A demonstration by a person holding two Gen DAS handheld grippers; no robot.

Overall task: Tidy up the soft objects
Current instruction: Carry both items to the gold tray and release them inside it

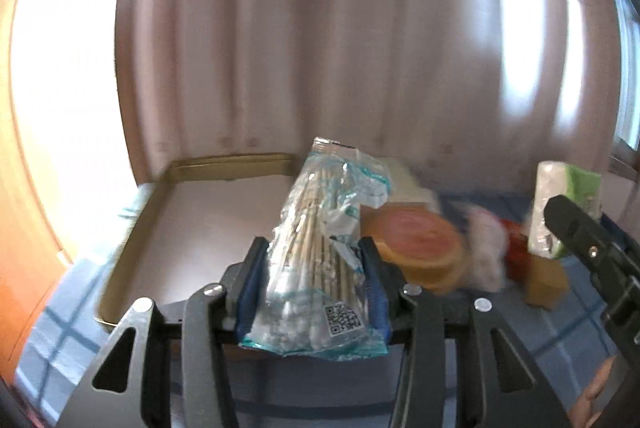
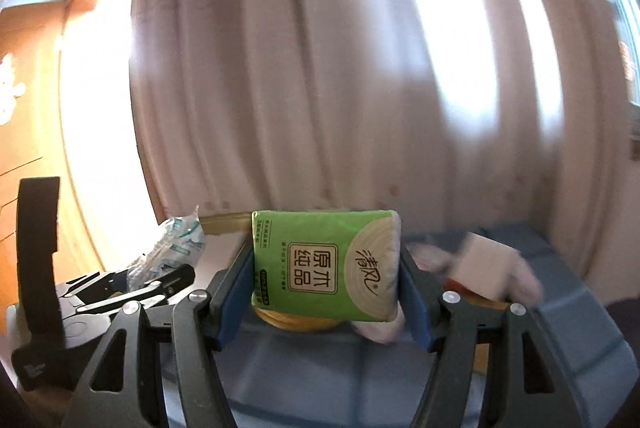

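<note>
Curtain behind, swab bag (image 1: 320,260) clamped in left gripper (image 1: 314,292), tissue pack (image 2: 326,264) in right gripper (image 2: 326,292)

One clear plastic bag of cotton swabs (image 1: 320,252), one green tissue pack (image 2: 325,264), one gold-rimmed tray (image 1: 168,184), one round wooden box (image 1: 420,244).

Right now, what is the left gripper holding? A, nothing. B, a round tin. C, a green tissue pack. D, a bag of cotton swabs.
D: the left gripper has its jaws shut on the swab bag; the tissue pack sits in the right gripper.
</note>
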